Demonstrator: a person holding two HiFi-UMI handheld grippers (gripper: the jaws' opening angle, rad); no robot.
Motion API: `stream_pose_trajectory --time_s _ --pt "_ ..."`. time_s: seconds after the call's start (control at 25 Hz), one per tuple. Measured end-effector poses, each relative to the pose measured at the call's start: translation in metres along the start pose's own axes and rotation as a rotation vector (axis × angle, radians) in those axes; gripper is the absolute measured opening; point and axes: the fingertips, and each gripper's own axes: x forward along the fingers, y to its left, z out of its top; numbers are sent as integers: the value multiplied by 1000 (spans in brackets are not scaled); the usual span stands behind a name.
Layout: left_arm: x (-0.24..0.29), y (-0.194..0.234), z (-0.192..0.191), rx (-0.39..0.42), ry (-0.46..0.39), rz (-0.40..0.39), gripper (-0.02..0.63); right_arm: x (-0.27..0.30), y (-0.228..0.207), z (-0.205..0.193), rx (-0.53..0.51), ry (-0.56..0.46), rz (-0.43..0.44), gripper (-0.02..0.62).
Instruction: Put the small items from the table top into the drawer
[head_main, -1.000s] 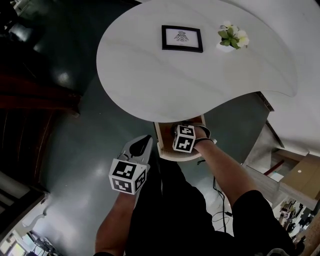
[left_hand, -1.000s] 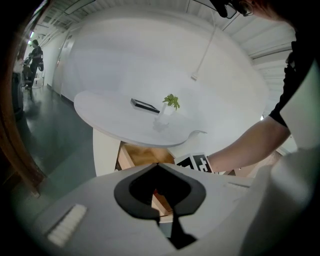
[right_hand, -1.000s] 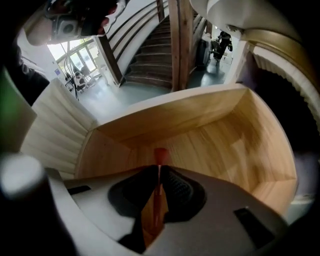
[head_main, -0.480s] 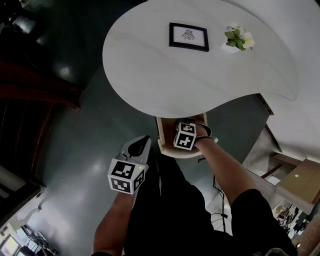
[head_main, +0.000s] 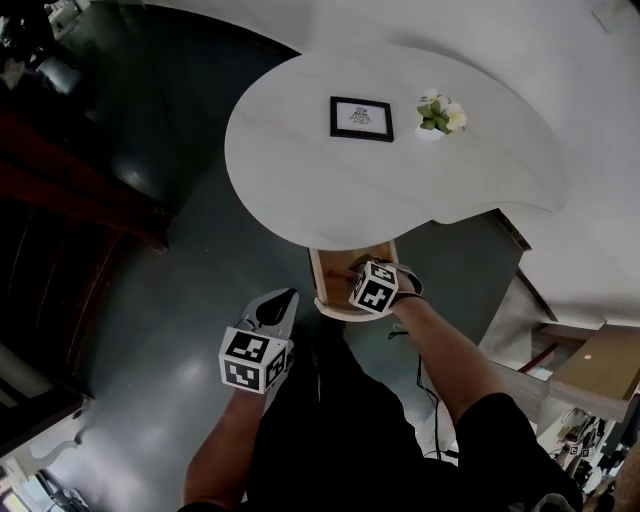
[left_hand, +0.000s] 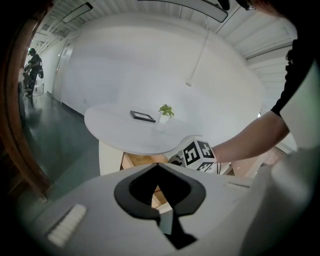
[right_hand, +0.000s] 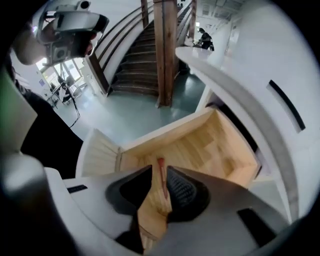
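Note:
An open wooden drawer (head_main: 317, 276) juts out under the white table (head_main: 300, 170). My right gripper (head_main: 372, 285) hovers over it, its jaws a little apart, so it is open. In the right gripper view a thin red stick-like item (right_hand: 161, 170) lies on the drawer floor (right_hand: 210, 150), seen through the gap between the jaws of the right gripper (right_hand: 159, 172). My left gripper (head_main: 282, 300) hangs lower left of the drawer, shut and holding nothing; in its own view the left gripper (left_hand: 158, 166) has its tips meeting. A black picture frame (head_main: 361, 118) and a small potted plant (head_main: 438, 114) stand on the table.
Dark green floor (head_main: 190, 270) lies left of the table. A wooden staircase (right_hand: 150, 55) rises beyond the drawer. The person's legs in black sit right below the drawer. Light furniture and cables (head_main: 560, 370) stand at the right.
The head view has pulled back, so the table looks smaller and farther. Both grippers keep about the same places, the right one still at the drawer.

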Motion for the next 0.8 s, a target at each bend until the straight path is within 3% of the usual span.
stream_pose_trajectory --time_s 0.52,0.8 --pt "-46 -47 35 147 16 -106 3 -97 29 6 316 -133 -112 89" --pt "-42 -65 56 181 4 -138 3 -145 35 3 359 -232 -182 89"
